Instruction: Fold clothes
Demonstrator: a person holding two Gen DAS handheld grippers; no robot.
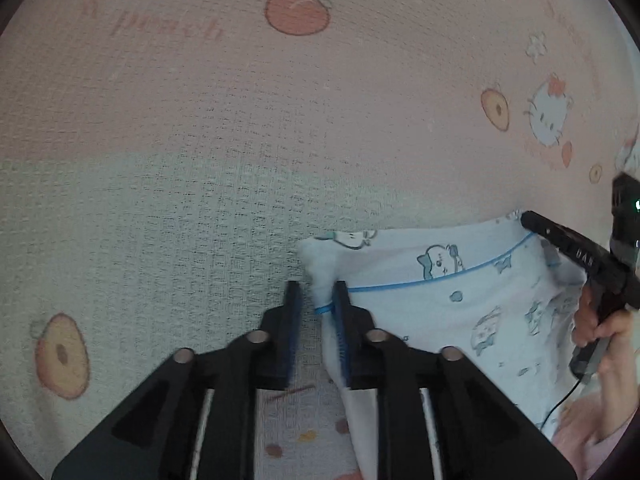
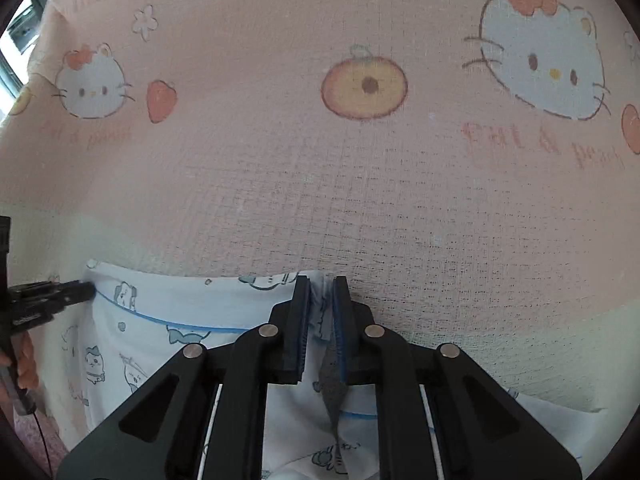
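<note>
A pale blue garment (image 1: 440, 312) with cartoon prints and a blue piping line lies on a pink printed bedsheet (image 1: 240, 140). My left gripper (image 1: 318, 312) stands open around the garment's left corner; the cloth rests against the right pad, and a gap shows at the left pad. In the right wrist view my right gripper (image 2: 321, 312) is shut on a bunched fold at the top edge of the garment (image 2: 160, 340). The right gripper (image 1: 528, 219) also shows at the garment's far right corner, and the left gripper (image 2: 86, 291) at its left corner.
The bedsheet (image 2: 360, 200) with cat and peach prints stretches away beyond the garment. A person's hand (image 1: 608, 332) grasps the right gripper's handle, with a thin black cable (image 1: 560, 404) hanging below. A window (image 2: 24, 28) shows at the upper left.
</note>
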